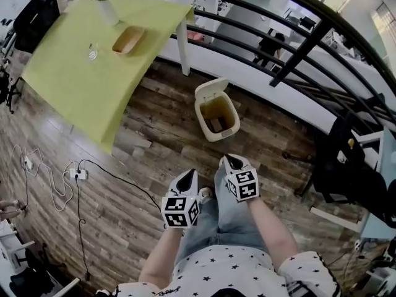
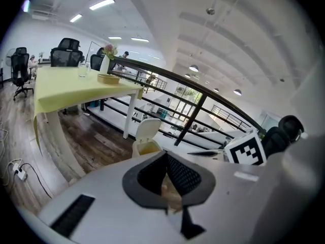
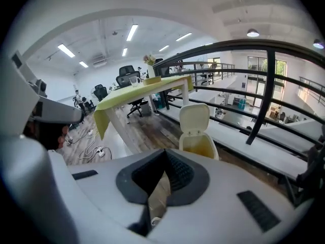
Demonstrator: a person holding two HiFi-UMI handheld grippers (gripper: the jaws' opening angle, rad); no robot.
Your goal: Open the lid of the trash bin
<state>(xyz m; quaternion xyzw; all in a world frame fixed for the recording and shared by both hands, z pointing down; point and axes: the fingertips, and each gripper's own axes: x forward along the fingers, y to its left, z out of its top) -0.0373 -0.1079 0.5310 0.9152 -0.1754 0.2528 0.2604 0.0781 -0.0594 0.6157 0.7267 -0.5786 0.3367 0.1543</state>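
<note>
Starting close, by the legs: pressed together at the tips on the left gripper (image 1: 190, 174), nothing pinched between the pads. Same on the right gripper (image 1: 228, 159): tips closed on each other, holding nothing, pointing forward just beside its partner. Both well apart from the target.

Looking ahead over the plank floor (image 1: 154, 159) to the trash bin (image 1: 218, 135): cream, upright, standing near the foot of the railing (image 1: 297, 48), dead ahead in both gripper views. Lid (image 1: 211, 89) tipped up and back on the far side, mouth wide open, with a brownish lining inside and something small and dark at the bottom. Cannot tell what.

Judging by that, not much left to open. If finishing the swing anyway: step in first, come at the lid's free edge from the front, and push with closed tips rather than trying to pinch thin plastic. Go gently. Looks light, so likely to skid or tip on smooth planks under a hard shove. Worth steadying the rim with the other tool.

Farther off, to the left: table (image 1: 74, 67) under a yellow-green cloth, out of the way.
</note>
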